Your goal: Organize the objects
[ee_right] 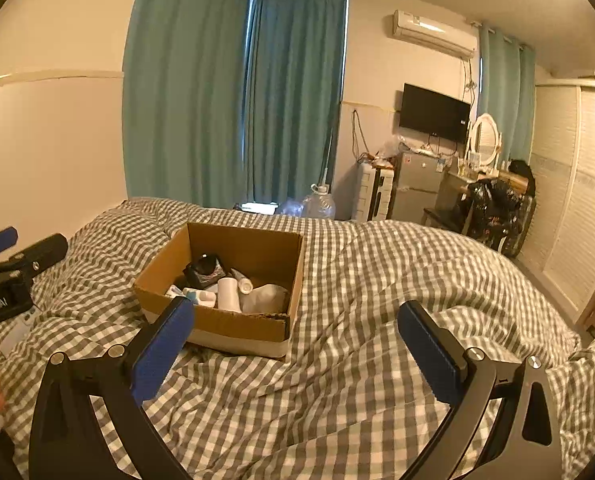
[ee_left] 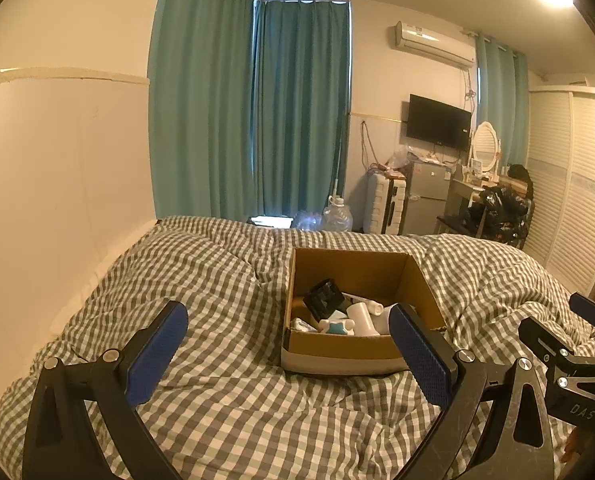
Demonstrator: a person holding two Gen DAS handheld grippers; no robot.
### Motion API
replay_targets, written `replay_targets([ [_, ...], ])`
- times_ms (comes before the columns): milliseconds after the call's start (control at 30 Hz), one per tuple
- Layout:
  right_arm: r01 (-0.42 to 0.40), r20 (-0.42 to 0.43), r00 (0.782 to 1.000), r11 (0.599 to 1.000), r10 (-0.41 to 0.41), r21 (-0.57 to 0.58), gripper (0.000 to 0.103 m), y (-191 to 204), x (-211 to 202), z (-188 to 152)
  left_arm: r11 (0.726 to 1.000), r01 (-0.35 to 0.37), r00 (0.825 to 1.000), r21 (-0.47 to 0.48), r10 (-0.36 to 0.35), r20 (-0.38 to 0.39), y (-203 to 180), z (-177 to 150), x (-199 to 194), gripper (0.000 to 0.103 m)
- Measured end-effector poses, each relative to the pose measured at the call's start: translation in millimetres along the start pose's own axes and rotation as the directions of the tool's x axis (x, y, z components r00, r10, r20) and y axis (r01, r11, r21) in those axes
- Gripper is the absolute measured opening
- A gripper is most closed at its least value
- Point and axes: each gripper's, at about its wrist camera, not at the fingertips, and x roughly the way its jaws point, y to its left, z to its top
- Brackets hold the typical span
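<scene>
Bed, checked quilt, soft and rumpled; anything set on it will tip or sink.

Box: open cardboard carton sitting mid-bed, ahead of both grippers. Near wall torn at one corner. Likely light and stiff enough to slide, but its walls would flex under a pinch; better to nudge it than lift by the rim.

Inside the box, a loose pile. Black item at the back, hard-looking, angular, probably the heaviest piece. White tube standing near the middle, smooth, likely slippery plastic; grip across its body, low. White bottle lying behind it, cap toward camera. Small white-and-teal piece at the near side, too small to identify. A pale crumpled thing at the right, unclear.

Left gripper: spread wide, holding nothing, near the box's front wall.

Right gripper: spread wide, holding nothing, hanging over the quilt.
</scene>
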Motion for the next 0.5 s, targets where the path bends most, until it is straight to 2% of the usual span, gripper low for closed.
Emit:
replay_targets([
  [500,0.016,-0.005,1.000,1.000,-0.016,-0.009,0.102,4.4,3.4,-5.3,1.000,0.002,1.000,0.019,-0.002,0.002,-7.5,-0.6,-3.2,0.103],
])
